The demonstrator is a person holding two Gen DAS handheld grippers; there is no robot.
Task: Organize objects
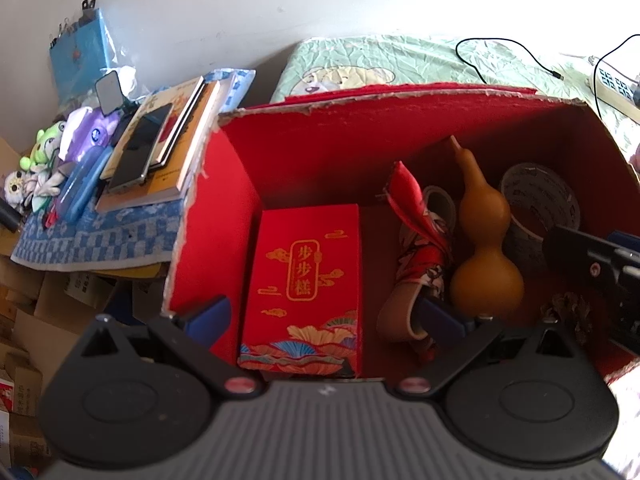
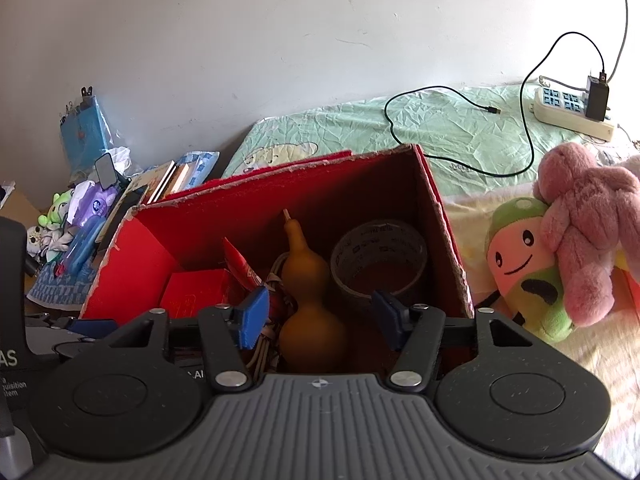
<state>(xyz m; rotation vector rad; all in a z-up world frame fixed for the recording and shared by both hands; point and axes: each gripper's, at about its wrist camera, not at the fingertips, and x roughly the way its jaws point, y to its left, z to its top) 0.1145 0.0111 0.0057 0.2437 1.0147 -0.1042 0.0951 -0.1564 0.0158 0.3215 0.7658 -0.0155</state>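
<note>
A red-lined cardboard box [image 1: 320,148] stands open on the bed; it also shows in the right wrist view [image 2: 280,196]. Inside lie a red gift carton [image 1: 308,280], a red patterned folded item [image 1: 420,240], a brown gourd [image 1: 484,240] and a roll of tape [image 1: 540,200]. My left gripper [image 1: 324,320] is open above the gift carton, empty. My right gripper [image 2: 320,316] is open above the gourd [image 2: 308,300], beside the tape roll [image 2: 380,256], empty. Its body shows at the right of the left wrist view [image 1: 600,272].
Left of the box, a blue checked cloth [image 1: 100,236] bears books with a phone [image 1: 140,152], a mirror, small plush toys and a pencil case. Right of the box lie a pink plush [image 2: 584,232] and a green-pink plush [image 2: 524,264]. A power strip [image 2: 572,108] and cable lie on the green sheet.
</note>
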